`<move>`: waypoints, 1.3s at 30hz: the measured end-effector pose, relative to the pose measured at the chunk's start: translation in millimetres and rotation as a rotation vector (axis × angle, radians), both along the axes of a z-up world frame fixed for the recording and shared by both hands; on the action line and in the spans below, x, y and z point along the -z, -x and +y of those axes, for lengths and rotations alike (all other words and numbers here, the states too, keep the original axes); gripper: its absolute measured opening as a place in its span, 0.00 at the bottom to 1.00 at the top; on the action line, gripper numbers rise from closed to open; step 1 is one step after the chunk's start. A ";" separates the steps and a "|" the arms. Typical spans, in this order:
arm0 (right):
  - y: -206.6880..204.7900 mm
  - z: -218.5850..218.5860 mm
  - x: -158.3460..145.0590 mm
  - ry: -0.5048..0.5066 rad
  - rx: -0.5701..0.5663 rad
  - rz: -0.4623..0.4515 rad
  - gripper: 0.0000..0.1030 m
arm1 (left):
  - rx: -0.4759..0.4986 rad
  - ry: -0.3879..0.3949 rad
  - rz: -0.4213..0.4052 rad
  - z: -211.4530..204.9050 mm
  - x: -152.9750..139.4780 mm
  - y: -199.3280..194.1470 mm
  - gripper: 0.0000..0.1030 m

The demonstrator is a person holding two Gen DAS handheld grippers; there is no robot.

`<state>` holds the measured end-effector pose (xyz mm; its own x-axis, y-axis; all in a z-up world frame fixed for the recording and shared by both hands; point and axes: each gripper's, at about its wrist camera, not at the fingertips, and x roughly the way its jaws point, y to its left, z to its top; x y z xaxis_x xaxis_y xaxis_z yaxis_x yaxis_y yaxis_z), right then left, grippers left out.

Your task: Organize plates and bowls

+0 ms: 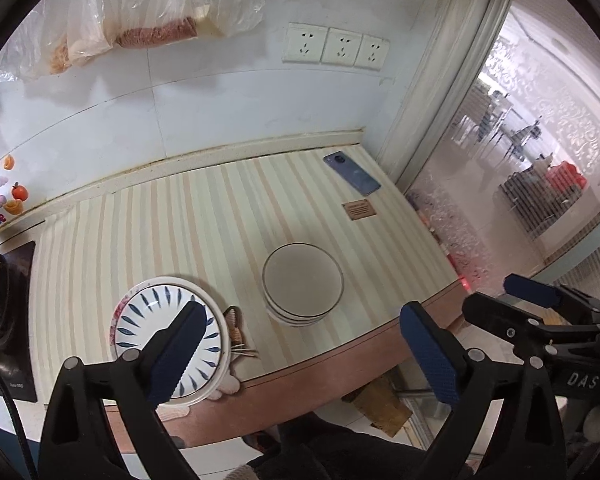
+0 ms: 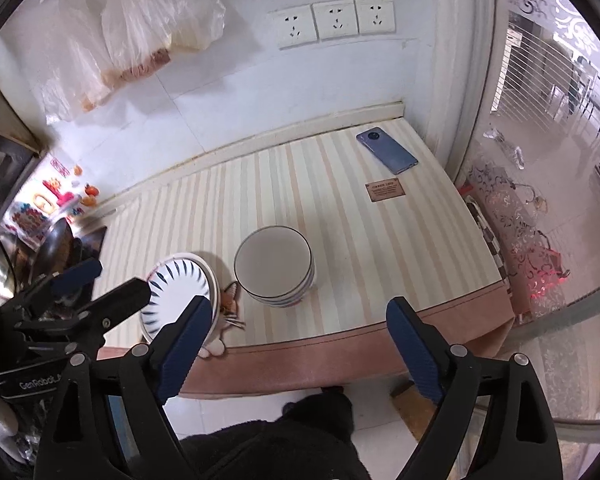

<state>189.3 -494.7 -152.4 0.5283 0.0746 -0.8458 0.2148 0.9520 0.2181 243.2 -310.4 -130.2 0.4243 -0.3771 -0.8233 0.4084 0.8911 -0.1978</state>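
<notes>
- Both tools hover off the near edge of the tabletop [image 1: 228, 208], above the floor and clear of the crockery. The left gripper [image 1: 300, 344] has its jaws wide apart and empty, and the right gripper [image 2: 298, 334] is spread the same way with nothing between its jaws.
- The patterned plates [image 1: 168, 320], white with blue leaf strokes, sit stacked at the near left, overhanging a cat-shaped mat [image 1: 236, 328] close to the tabletop's front edge.
- The stack of bowls [image 1: 302, 284] stands just right of the plates, apart from them, its dark-rimmed top bowl facing up.
- Judging by how neat both piles look, the sorting seems nearly finished; what is probably left is squaring up or shifting a pile.
- If the plates need moving, slide them farther in before lifting, since they lie near the edge.
- Take a rim with one finger above and one below, and close slowly; glazed ware likely slips.
- Steady the bowls with the other tool, for a tall stack may tilt.
- Keep clear of the phone [image 1: 352, 174] at the far right.
</notes>
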 end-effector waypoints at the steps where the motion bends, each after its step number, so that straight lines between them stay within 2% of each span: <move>1: 0.5 -0.9 -0.3 0.003 0.000 -0.001 0.89 | -0.003 0.000 -0.004 -0.3 -0.7 0.0 0.97; 7: -11.9 -10.0 13.3 -0.011 -0.001 0.011 0.93 | -0.001 -0.007 0.013 -1.9 9.9 -10.6 0.97; 12: -35.7 -17.1 43.0 -0.050 -0.021 0.060 0.94 | 0.019 0.021 0.085 -6.2 35.0 -36.1 0.97; 17: -75.3 -31.3 102.8 -0.161 -0.026 0.165 0.94 | 0.035 0.040 0.207 -14.7 80.7 -78.1 0.97; 21: -105.0 -41.3 157.0 -0.275 -0.026 0.247 0.94 | 0.033 0.016 0.280 -22.1 119.1 -108.7 0.96; 25: -128.9 -46.3 207.3 -0.346 -0.019 0.323 0.94 | 0.031 -0.013 0.376 -30.9 164.0 -138.5 0.96; 27: -139.7 -46.8 230.2 -0.374 -0.023 0.348 0.94 | 0.020 -0.016 0.421 -32.2 181.3 -149.3 0.91; 28: -143.7 -47.3 238.4 -0.385 -0.020 0.354 0.94 | 0.013 -0.002 0.462 -32.8 193.7 -156.2 0.91; 31: -156.3 -48.3 264.1 -0.444 -0.015 0.376 0.94 | -0.019 0.043 0.581 -30.9 223.0 -169.4 0.81; 34: -167.6 -50.7 286.5 -0.482 -0.001 0.403 0.93 | -0.047 0.066 0.659 -29.0 242.3 -175.8 0.76; 39: -179.9 -49.4 306.4 -0.518 -0.011 0.433 0.89 | -0.033 0.098 0.718 -32.3 258.1 -177.4 0.60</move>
